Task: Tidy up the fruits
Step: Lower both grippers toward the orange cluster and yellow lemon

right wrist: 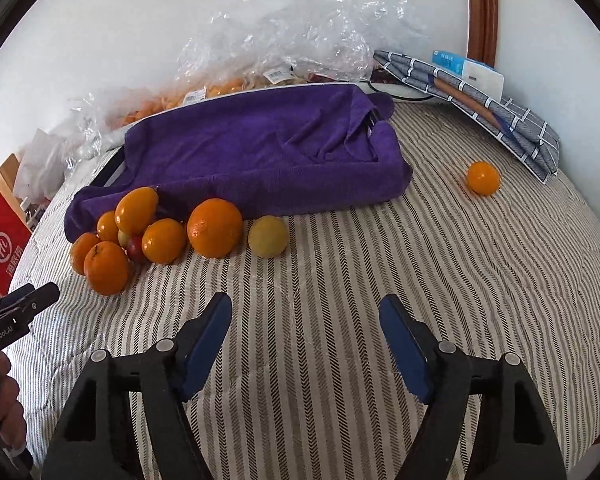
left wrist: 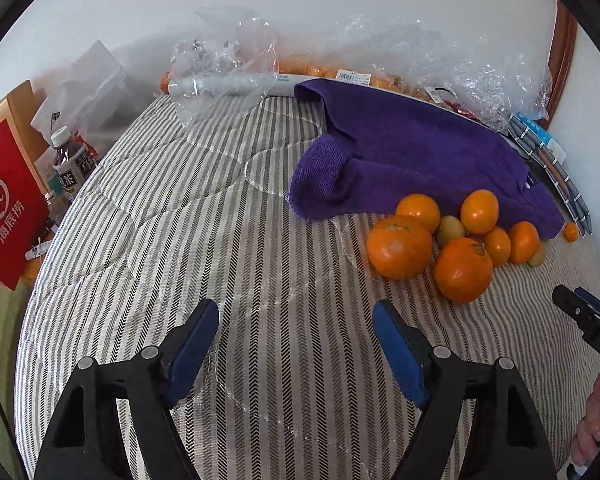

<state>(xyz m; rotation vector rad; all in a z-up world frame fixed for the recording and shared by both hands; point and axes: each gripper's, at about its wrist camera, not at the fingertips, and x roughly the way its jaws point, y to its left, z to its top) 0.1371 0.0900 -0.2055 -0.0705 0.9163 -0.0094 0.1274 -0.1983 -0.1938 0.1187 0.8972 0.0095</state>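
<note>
Writing: "GenRobot.AI" on left gripper [right wrist: 26, 306] | "海底捞" on red bag [left wrist: 8, 204]

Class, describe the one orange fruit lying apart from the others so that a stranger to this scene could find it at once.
Start at the purple towel spread over the striped bed cover. Right of the towel, before the folded grey checked cloth near the wall, sits a small lone orange. The other fruits huddle at the towel's left front; this one touches nothing but the cover.
</note>
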